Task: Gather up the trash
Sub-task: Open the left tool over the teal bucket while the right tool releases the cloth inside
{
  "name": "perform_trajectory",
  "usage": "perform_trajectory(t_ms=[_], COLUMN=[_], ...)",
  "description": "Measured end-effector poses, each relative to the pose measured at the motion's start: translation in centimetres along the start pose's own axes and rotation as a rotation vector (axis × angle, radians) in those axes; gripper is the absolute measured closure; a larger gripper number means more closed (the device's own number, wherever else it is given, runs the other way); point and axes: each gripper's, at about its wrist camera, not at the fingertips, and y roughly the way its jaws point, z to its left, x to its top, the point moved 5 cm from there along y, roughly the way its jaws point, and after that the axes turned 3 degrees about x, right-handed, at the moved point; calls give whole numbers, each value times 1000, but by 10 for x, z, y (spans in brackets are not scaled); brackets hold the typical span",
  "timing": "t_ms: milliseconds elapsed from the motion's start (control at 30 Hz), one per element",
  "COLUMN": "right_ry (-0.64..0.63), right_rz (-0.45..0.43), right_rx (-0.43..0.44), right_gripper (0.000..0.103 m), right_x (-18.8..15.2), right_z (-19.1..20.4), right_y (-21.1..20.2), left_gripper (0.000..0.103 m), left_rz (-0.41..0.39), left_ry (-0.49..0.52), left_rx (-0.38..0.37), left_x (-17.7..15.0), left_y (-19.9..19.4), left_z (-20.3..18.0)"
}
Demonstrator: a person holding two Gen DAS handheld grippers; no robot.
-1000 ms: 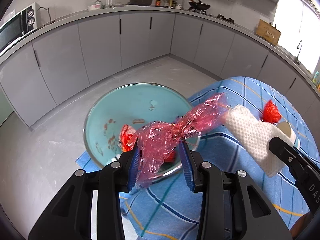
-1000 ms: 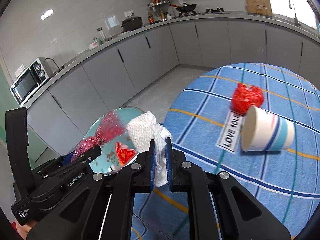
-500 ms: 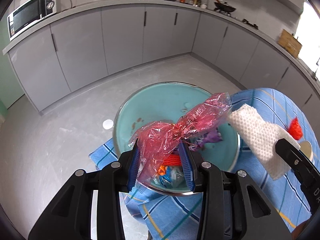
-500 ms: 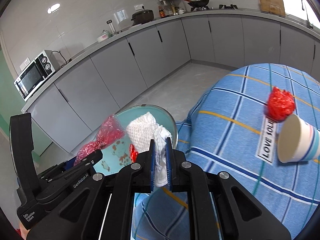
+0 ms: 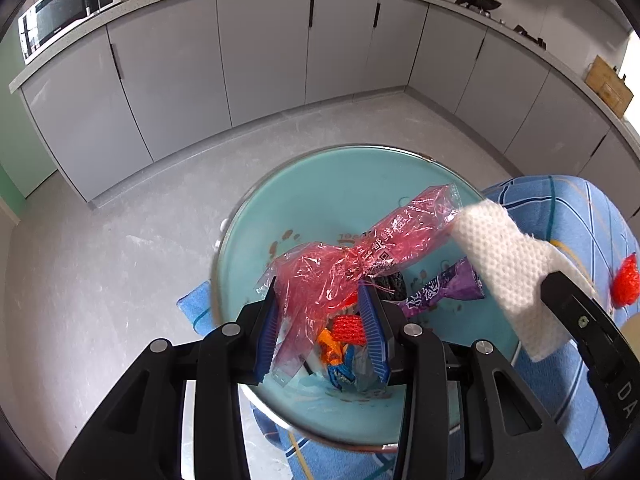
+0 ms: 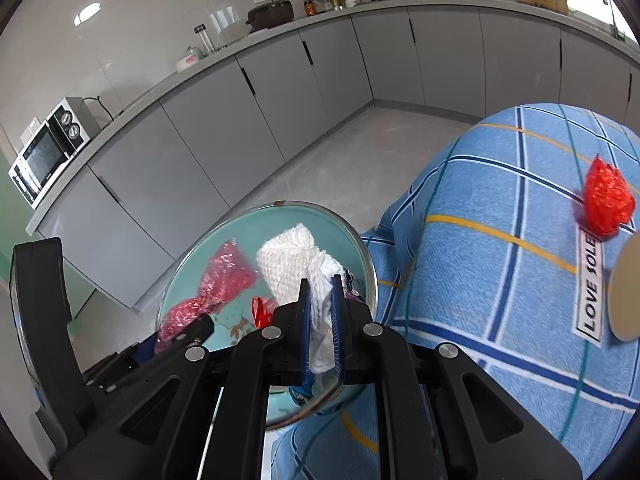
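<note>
My left gripper (image 5: 320, 320) is shut on a crumpled pink see-through wrapper (image 5: 360, 256), held over the teal trash bin (image 5: 320, 184). My right gripper (image 6: 320, 292) is shut on a white paper towel (image 6: 292, 256), also above the bin (image 6: 240, 232), just right of the pink wrapper (image 6: 228, 272). In the bin lie a purple wrapper (image 5: 440, 292), a red mesh piece (image 5: 348, 328) and orange-and-blue wrappers (image 5: 336, 360). A red crumpled wrapper (image 6: 608, 200) and a paper cup (image 6: 626, 288) on its side rest on the table.
The table carries a blue plaid cloth (image 6: 480, 240) with a "LOVE SOLE" label (image 6: 588, 284). The bin stands on the grey floor against the table's edge. Grey cabinets (image 5: 260, 60) line the walls, with a microwave (image 5: 64, 8) on the counter.
Both grippers have moved with their loads from the table edge out over the bin and lower. The bin's contents have come into view; the cup and red wrapper have slid to the right edge.
</note>
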Motion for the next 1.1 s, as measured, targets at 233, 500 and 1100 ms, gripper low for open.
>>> perform_trajectory(t_ms=[233, 500, 1100], right_ry=[-7, -16, -22], right_rz=[30, 72, 28], right_rx=[-6, 32, 102], right_gripper=[92, 89, 67], right_x=[1, -2, 3], right_z=[2, 4, -2], right_y=[22, 39, 2], left_gripper=[65, 65, 38], left_rz=[28, 62, 47], left_ry=[9, 18, 33], left_rx=[23, 46, 44], left_x=[7, 4, 0], left_y=[20, 34, 17], left_z=[-4, -4, -7])
